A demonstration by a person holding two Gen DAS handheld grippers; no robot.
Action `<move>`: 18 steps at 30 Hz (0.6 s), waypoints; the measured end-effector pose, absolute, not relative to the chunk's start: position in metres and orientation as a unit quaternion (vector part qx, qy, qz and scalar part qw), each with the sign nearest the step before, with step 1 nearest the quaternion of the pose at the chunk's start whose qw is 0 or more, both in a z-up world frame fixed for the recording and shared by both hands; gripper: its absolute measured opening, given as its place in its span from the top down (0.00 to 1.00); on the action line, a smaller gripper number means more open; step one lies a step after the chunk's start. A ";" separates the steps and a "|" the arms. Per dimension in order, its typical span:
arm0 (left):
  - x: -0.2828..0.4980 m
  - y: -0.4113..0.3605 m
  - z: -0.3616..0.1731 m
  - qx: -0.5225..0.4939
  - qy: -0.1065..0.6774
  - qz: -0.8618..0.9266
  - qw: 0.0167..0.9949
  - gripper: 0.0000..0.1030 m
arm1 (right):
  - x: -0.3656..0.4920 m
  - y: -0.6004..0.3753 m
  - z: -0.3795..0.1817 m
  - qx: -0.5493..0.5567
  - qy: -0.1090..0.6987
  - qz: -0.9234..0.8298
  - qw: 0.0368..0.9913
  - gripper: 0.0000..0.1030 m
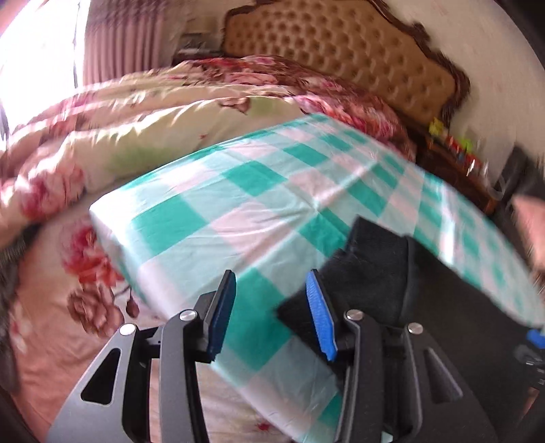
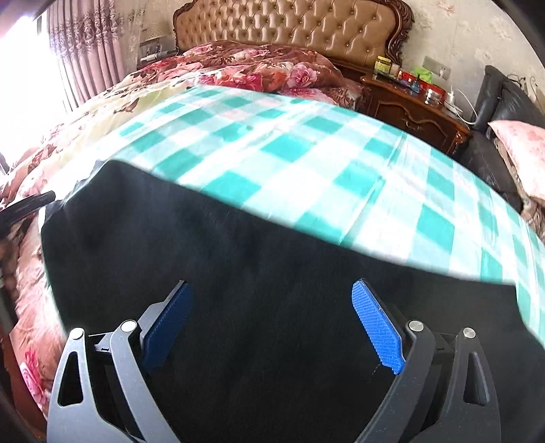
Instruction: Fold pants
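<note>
On the bed, a teal-and-white checked cloth [image 2: 306, 146] is spread flat, and the black pants [image 2: 259, 289] are laid across its near part. From the right wrist view, the pants are seen as a broad dark sheet filling the lower half of the frame, with their far edge running across the checks. The right claw [image 2: 272, 327] is held wide above this fabric, its 2 blue pads [image 2: 378, 330] well apart and nothing gripped between them. From the left wrist view, which is blurred, the left claw [image 1: 269, 313] is also spread, with only checked cloth seen between its pads; an end of the pants [image 1: 371, 259] lies just beside its right pad. A floral quilt [image 1: 143, 112] is bunched beyond the cloth, under a tufted headboard [image 2: 289, 24]. A wooden nightstand [image 2: 412, 109] carrying small jars is seen right of the bed.
</note>
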State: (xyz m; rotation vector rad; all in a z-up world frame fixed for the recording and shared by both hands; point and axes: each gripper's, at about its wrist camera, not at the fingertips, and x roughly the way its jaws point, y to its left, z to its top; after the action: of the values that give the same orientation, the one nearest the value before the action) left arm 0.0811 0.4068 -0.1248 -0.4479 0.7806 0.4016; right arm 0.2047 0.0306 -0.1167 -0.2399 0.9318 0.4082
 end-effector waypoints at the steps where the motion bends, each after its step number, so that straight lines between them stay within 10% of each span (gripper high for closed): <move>1: 0.077 0.412 -0.124 -0.229 0.370 0.190 0.880 0.57 | 0.212 0.032 -0.118 -0.118 0.446 0.196 0.865 0.13; 5: 0.056 0.433 -0.122 -0.315 0.341 0.145 0.874 0.61 | 0.240 0.031 -0.134 -0.145 0.462 0.170 0.858 0.30; 18: 0.067 0.412 -0.163 -0.457 0.381 0.037 0.803 0.63 | 0.236 0.036 -0.125 -0.113 0.437 0.162 0.877 0.33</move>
State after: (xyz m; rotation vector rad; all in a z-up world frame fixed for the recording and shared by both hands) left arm 0.0674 0.4121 -0.1626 -0.9788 0.8162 0.0789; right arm 0.2359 0.0356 -0.1246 -0.2347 0.9122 0.3376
